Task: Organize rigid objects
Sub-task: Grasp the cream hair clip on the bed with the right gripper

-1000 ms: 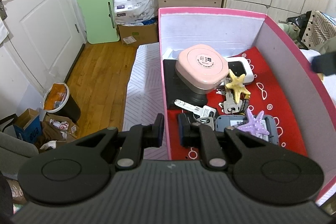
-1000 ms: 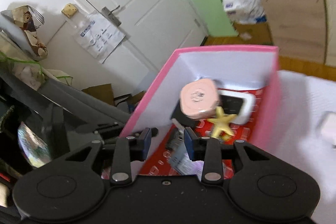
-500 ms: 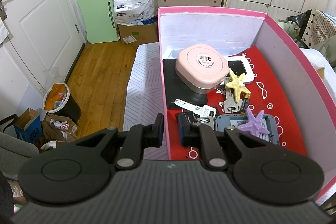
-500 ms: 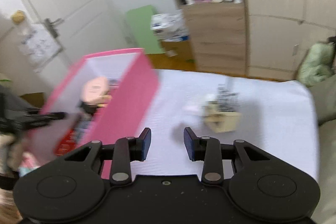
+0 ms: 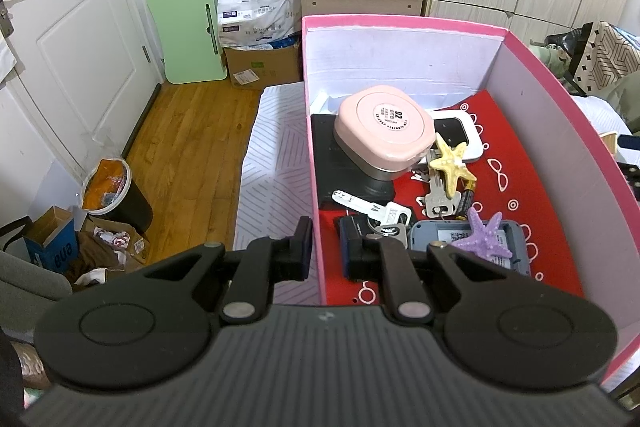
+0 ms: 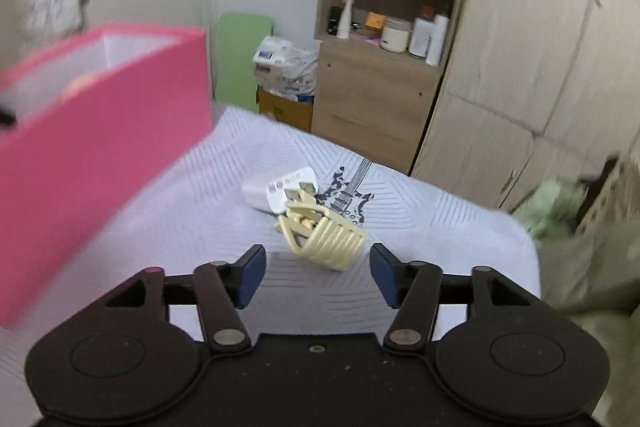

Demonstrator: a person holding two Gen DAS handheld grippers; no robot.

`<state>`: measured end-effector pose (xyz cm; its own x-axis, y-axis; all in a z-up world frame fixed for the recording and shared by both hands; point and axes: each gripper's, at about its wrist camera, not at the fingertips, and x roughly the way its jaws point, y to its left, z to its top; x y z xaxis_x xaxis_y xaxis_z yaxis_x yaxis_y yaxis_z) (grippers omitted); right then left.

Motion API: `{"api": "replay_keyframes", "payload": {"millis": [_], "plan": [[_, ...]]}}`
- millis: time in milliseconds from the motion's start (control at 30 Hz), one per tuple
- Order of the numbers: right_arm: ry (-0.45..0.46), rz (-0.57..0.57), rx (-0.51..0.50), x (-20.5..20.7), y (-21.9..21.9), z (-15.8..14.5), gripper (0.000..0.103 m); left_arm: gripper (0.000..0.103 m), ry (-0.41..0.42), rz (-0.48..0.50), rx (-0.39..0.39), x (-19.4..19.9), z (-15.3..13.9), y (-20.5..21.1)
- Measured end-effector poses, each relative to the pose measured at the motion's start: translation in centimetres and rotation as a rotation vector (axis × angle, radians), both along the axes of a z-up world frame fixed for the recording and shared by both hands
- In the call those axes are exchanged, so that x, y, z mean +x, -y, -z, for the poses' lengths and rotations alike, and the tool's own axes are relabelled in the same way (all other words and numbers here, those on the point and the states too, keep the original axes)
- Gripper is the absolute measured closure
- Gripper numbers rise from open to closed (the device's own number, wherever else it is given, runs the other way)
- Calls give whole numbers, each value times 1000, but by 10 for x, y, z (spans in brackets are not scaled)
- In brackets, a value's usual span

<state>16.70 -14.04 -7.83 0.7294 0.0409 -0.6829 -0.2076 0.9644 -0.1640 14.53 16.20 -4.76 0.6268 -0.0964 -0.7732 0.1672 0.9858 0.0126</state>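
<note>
In my left wrist view, my left claw (image 5: 323, 245) sits at the lower centre of the frame, its two pads pinched on the left wall of the pink box (image 5: 314, 187), one pad outside and one inside. At far left, low in the frame, a blue carton (image 5: 54, 247) shows letters that read "eua" upside down. Inside the box, on the red patterned lining, a pink rounded-square case (image 5: 384, 129) lies on a black slab (image 5: 348, 163); its round label reads "02", and the smaller print around it is too fine for me to read. Right of it lies a white device with a black screen (image 5: 456, 137). A yellow starfish (image 5: 451, 165) rests on keys (image 5: 438, 201) and a battery (image 5: 466, 197). A silver key (image 5: 370, 205) lies nearer my pads. A purple starfish (image 5: 482, 233) sits on a grey-blue device (image 5: 468, 243) whose label I cannot read.

In my right wrist view, the pink box (image 6: 92, 163) fills the left of the frame, blurred. My right claw (image 6: 317, 275) is spread wide at lower centre, gripping nothing. Just above the gap, on the white bedspread (image 6: 440, 239), a cream hair claw clip (image 6: 324, 231) touches a white charger plug (image 6: 280, 189) whose printed label is unreadable. A black guitar print (image 6: 348, 193) shows just right of them.
</note>
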Motion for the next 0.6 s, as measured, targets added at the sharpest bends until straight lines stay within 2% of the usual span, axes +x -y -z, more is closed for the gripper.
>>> {"api": "replay_keyframes", "payload": {"millis": [233,333,400,433,600], "plan": [[44,-71,-124,18,0,20,38,91,10,-3,3,-1,-2,-1],[98,-120,-159,15,-1,22,39,91,12,5,22,-1,-2,2],[107,-130,-155,15,-2,22,48,91,9,0,15,-1,-2,1],[98,-126,-141,16,-2,21,58,91,11,0,15,-2,-2,1],[88,-101,-52,7,1,15,61,91,10,-1,6,-1,-1,0]]}}
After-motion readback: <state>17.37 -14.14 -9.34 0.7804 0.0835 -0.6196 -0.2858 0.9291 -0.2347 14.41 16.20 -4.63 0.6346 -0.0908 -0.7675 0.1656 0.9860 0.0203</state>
